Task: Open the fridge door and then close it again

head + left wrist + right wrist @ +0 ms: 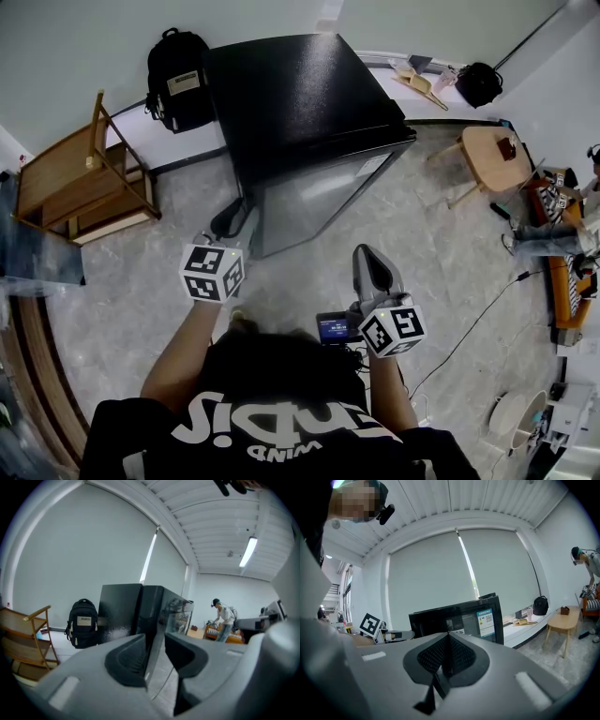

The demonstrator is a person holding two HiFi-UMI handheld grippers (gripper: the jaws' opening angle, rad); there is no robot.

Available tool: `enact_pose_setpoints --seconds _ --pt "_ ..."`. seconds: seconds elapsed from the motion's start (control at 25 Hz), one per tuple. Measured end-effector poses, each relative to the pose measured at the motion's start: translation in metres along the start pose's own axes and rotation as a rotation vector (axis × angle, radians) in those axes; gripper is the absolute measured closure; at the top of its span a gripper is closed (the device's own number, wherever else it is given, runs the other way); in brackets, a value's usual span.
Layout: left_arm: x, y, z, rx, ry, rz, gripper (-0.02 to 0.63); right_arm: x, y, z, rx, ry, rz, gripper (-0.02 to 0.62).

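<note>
The black fridge (309,103) stands on the grey floor against the wall, with a black backpack (178,80) just to its left in the head view. The left gripper (157,660) is at the left edge of the fridge door (319,202). Its jaws stand narrowly apart with that edge between them. A sliver of floor shows between the door face and one jaw, so the pads seem not to press it. The right gripper (447,656) hangs in front of the fridge, apart from it, with its jaws closed together on nothing. At the door's upper right corner is a teal energy label (486,622) with a QR code; its print is too small to read. The backpack carries a pale patch, likewise unreadable. The person's black shirt (262,431) bears large white lettering, seen upside down.
</note>
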State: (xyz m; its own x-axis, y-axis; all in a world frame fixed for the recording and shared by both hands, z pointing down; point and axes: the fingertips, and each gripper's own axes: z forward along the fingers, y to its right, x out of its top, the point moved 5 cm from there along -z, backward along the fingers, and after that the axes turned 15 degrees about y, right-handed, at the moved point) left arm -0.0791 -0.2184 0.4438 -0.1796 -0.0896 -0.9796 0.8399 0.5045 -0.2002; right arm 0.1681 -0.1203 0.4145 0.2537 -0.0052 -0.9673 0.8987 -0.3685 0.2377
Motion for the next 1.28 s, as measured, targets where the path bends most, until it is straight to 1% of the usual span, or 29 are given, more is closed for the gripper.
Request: enact_pose_setpoints --seconds 0.08,0.24,0.32,0.44,0.6,0.76,0.88,0.96,1.04,1.16,1.28 --pt "0.001 0.006 -0.006 -0.01 -0.004 0.0 0.484 0.002 0.002 -0.006 -0.006 0.003 0.001 0.598" --pt "0.003 0.016 -0.02 -0.021 -0.001 0.008 0.521 0.005 0.001 -0.014 -0.001 0.013 0.01 0.598" --pt "0.006 0.022 -0.028 -0.027 0.006 0.02 0.55 0.007 -0.002 -0.018 0.01 0.021 0.024 0.598" --pt "0.013 0.033 -0.042 -0.05 0.023 0.029 0.606 0.011 -0.009 -0.025 0.033 0.024 0.017 0.598" --pt "0.02 0.05 -0.062 -0.099 0.046 0.061 0.606 0.012 -0.013 -0.038 0.045 0.02 0.014 0.598" --pt "0.026 0.062 -0.079 -0.113 0.076 0.084 0.606 0.011 -0.012 -0.052 0.028 0.013 -0.003 0.598" --pt "0.029 0.069 -0.088 -0.118 0.095 0.117 0.606 0.007 -0.011 -0.059 0.02 0.007 -0.044 0.598" --pt "0.027 0.071 -0.093 -0.107 0.106 0.121 0.606 0.004 -0.01 -0.063 0.014 -0.002 -0.07 0.598" --pt "0.025 0.07 -0.098 -0.085 0.113 0.107 0.606 0.002 -0.008 -0.065 0.006 -0.005 -0.09 0.598" --pt "0.023 0.067 -0.102 -0.064 0.117 0.099 0.606 0.002 -0.006 -0.066 -0.007 0.0 -0.096 0.598" --pt "0.021 0.065 -0.104 -0.058 0.112 0.113 0.606 0.0 -0.003 -0.064 -0.011 0.0 -0.095 0.598"
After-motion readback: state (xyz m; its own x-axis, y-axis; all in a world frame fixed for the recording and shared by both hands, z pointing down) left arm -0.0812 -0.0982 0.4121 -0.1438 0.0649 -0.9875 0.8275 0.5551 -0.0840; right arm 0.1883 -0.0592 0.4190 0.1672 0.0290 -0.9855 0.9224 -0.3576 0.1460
